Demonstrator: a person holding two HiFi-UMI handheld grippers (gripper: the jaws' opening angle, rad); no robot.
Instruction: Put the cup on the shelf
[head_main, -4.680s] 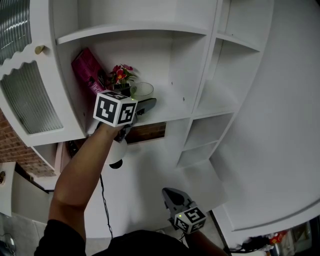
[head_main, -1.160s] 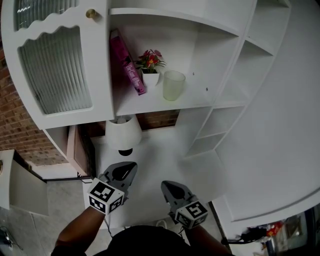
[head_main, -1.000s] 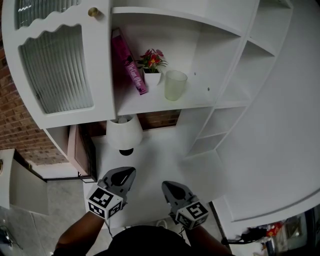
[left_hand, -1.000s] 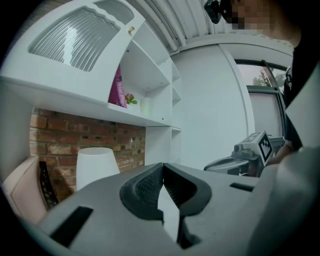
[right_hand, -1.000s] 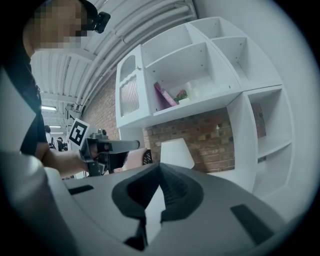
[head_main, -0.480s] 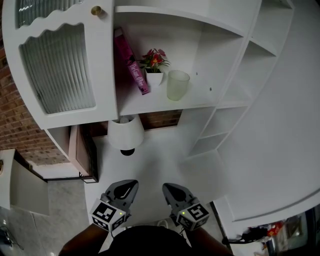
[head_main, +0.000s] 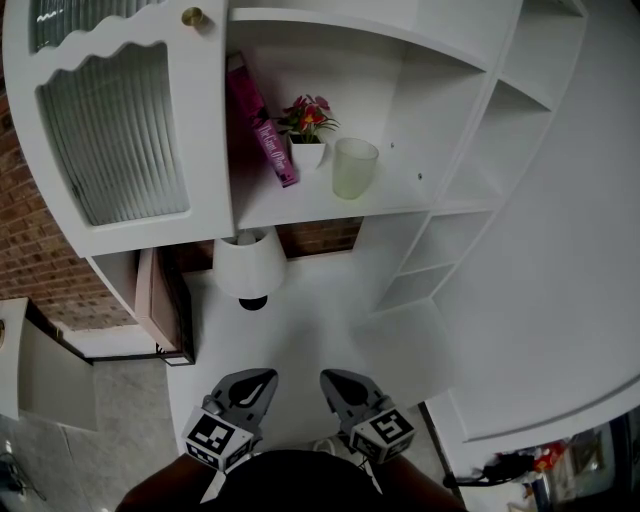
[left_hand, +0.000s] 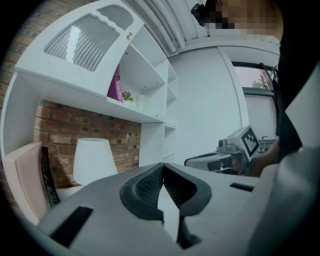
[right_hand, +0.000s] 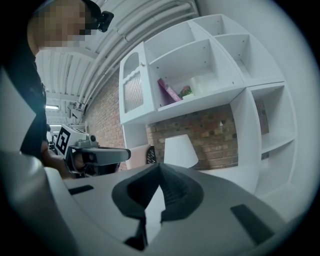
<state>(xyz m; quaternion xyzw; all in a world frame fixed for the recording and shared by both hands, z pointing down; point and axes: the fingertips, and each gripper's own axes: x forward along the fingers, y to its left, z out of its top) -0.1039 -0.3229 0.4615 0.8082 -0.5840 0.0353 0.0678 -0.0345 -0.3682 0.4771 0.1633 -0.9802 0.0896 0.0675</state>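
Our left tool (head_main: 252, 385) is back down beside the right tool (head_main: 336, 383), both pinched shut and empty, while the pale green frosted cup (head_main: 354, 168) stands on the white shelf (head_main: 290, 206) next to the small white pot of red flowers (head_main: 306, 152), so we're basically done.

One cup (head_main: 354, 167), probably one pink book (head_main: 258, 125), one flower pot (head_main: 307, 153), one lamp (head_main: 248, 266), two claws: left claw (head_main: 258, 380), right claw (head_main: 332, 380).

The shelf (head_main: 330, 205) looks like smooth white-painted wood with a soft sheen. On it, the cup (head_main: 354, 168) is frosted and translucent, and the book (head_main: 262, 135) has a glossy cover. Left of the shelf, the door pane (head_main: 115, 140) is ribbed glass with a shiny brass-coloured knob (head_main: 192, 16). Below the shelf is rough matt brick (head_main: 310, 238).
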